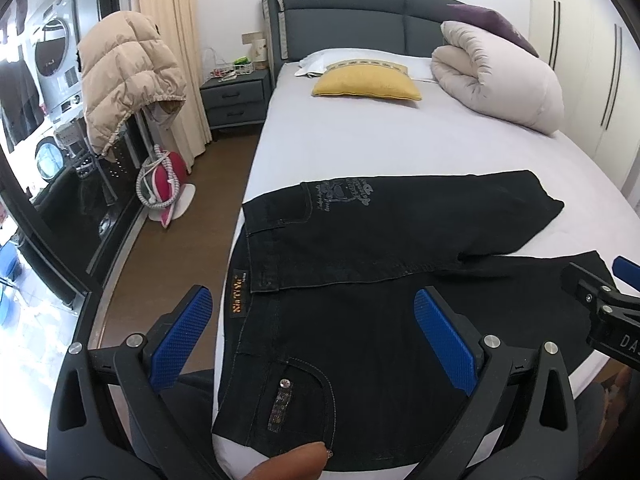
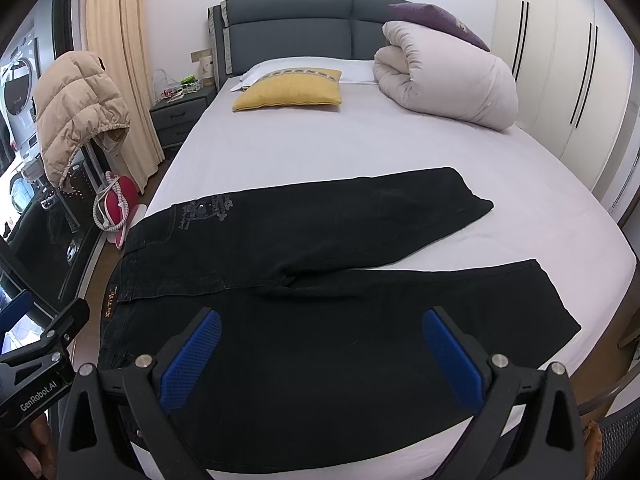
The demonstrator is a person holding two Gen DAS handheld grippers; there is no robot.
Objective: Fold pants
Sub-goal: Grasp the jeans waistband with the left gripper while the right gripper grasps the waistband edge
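Black jeans (image 1: 380,248) lie flat across the near end of the bed, waistband at the left edge, both legs spread toward the right; they also show in the right wrist view (image 2: 320,280). My left gripper (image 1: 312,312) is open and empty, hovering over the waist and pocket area. My right gripper (image 2: 322,334) is open and empty, hovering over the near leg. Each gripper shows at the edge of the other's view: the right gripper (image 1: 608,304) and the left gripper (image 2: 36,344).
The bed (image 2: 360,140) has a white sheet, a yellow pillow (image 2: 288,94) and a rolled duvet (image 2: 448,76) near the headboard. A nightstand (image 1: 236,100), a beige puffer jacket (image 1: 128,76) and a red bag (image 1: 164,184) stand left of the bed. Wardrobe doors (image 2: 568,80) are at right.
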